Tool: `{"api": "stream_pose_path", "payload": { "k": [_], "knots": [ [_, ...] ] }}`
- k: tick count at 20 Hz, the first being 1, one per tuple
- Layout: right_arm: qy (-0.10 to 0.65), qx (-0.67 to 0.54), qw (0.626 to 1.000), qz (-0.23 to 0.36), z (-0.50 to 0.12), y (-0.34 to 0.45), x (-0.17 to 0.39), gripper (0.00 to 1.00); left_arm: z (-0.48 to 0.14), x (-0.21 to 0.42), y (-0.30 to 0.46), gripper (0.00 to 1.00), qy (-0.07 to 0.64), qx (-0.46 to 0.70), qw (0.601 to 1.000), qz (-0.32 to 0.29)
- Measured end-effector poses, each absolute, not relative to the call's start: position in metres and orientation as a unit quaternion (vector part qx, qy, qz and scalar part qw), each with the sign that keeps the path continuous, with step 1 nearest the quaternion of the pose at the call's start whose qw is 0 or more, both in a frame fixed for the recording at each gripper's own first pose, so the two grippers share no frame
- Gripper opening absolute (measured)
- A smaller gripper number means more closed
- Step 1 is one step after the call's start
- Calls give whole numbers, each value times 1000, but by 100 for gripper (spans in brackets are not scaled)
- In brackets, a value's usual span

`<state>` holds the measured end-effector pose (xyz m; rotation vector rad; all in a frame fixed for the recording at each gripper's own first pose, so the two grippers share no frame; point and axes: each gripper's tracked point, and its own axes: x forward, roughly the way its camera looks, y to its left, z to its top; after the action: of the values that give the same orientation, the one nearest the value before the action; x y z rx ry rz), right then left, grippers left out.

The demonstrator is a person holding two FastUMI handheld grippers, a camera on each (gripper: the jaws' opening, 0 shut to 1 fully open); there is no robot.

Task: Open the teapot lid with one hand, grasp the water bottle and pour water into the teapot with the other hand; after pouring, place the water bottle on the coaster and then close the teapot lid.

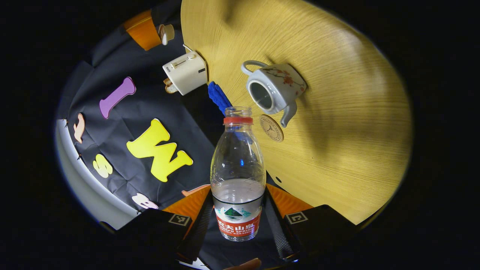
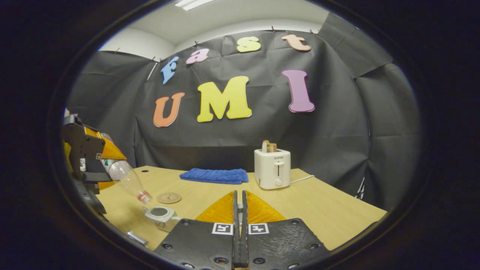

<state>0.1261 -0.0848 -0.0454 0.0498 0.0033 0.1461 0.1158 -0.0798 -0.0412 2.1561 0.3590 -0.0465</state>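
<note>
1. Left gripper view has the left tongs [image 1: 238, 221] clamped on the label band of the water bottle [image 1: 237, 176], uncapped and tilted neck-first toward the teapot [image 1: 275, 91] at one o'clock, probably to line up the pour.
2. Its mouth is open, with no lid on it; the coaster [image 1: 271, 128] lies just beside the spout, handy for setting the bottle down.
3. Right gripper view adds the right tongs [image 2: 239, 228], fingers pressed together, nothing seen between them, low over the table [image 2: 337, 210].
4. Behind them, at twelve o'clock, it shows the blue cloth [image 2: 214, 175] and toaster [image 2: 272, 168]. I cannot find the lid.
</note>
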Motion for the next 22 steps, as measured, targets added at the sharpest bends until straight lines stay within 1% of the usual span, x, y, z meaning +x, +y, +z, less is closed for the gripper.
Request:
{"api": "stream_pose_path", "payload": {
  "k": [4,5,6,8,12,16,20,22],
  "knots": [
    [2,26,997,76,-46,-84,125,0,-47,118,-76,77,156,873,462,-28],
    [2,27,997,77,-46,-83,125,0,-48,119,-74,81,158,871,465,-29],
    [3,26,997,77,-46,-84,126,0,-50,118,-72,77,159,868,469,-30],
    [3,28,997,75,-46,-85,127,0,-53,121,-69,77,159,856,490,-36],
    [3,28,997,69,-47,-89,127,0,-56,125,-58,77,158,799,580,-34],
    [1,30,997,65,-45,-93,127,0,-53,139,-48,77,151,708,689,-20],
    [4,28,998,61,-48,-95,129,0,-45,164,-37,77,141,560,817,13],
    [4,27,998,61,-48,-95,129,0,-41,175,-39,77,129,480,867,30]
  ]
}}
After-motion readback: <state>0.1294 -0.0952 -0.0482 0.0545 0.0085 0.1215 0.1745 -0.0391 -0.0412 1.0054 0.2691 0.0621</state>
